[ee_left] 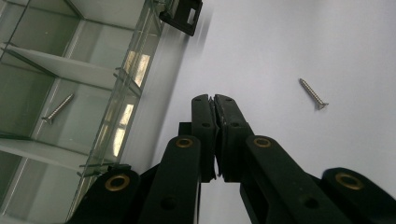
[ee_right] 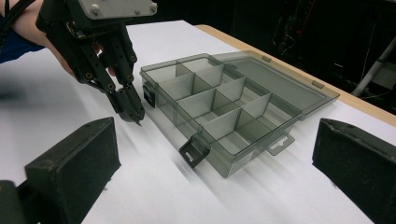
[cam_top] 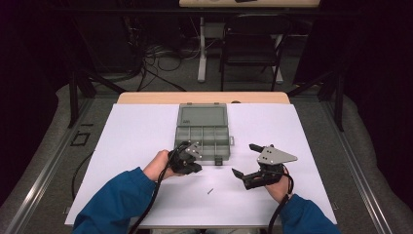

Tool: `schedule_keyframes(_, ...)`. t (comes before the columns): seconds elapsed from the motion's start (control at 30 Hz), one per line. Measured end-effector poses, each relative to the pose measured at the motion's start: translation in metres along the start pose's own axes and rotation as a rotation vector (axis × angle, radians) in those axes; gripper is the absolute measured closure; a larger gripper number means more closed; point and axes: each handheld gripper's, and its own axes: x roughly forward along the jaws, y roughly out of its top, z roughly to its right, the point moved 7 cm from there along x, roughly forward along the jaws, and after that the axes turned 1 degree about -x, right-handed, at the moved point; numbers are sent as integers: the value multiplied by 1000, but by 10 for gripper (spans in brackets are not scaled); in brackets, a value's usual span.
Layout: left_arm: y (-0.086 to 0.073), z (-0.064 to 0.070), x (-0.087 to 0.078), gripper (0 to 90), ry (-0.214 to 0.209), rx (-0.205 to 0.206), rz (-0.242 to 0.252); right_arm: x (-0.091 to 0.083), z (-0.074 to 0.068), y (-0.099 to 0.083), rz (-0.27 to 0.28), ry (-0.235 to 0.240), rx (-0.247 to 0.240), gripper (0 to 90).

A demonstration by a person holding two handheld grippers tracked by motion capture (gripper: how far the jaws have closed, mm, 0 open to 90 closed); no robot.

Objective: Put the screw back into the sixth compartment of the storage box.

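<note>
Left hand-held gripper [ee_left: 214, 99] pressed together, maybe pinching a screw; right hand-held gripper [cam_top: 248, 160] spread.

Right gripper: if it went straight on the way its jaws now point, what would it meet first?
Probably the open compartment box, front wall first; the right gripper faces it with bare table between. Depth is uncertain.

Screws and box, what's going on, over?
Left gripper shut, tips at the paper beside the open organizer box. Right gripper open, empty. One screw in a compartment, loose screw on the paper. Nothing blocking.
</note>
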Motion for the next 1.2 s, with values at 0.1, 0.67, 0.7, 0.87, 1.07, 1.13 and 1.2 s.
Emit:
schedule_keyframes(0.1,0,-1,-1,876,3,0,-2,0,0,0,3,-2,-1,0)
schedule_keyframes(0.67,2,-7,-12,876,21,-2,10,0,0,0,1,2,1,0)
schedule_keyframes(0.7,2,-7,-12,877,21,-2,10,0,0,0,1,2,1,0)
schedule_keyframes(0.87,2,-9,-15,876,28,-6,14,0,0,0,1,2,1,0)
schedule_keyframes(1.07,4,-13,-20,876,39,-10,25,1,0,0,3,6,2,0)
schedule_keyframes(1.13,4,-15,-22,876,44,-13,30,1,0,0,0,3,1,0)
schedule_keyframes(1.2,5,-18,-25,876,54,-21,39,1,0,0,5,4,1,0)
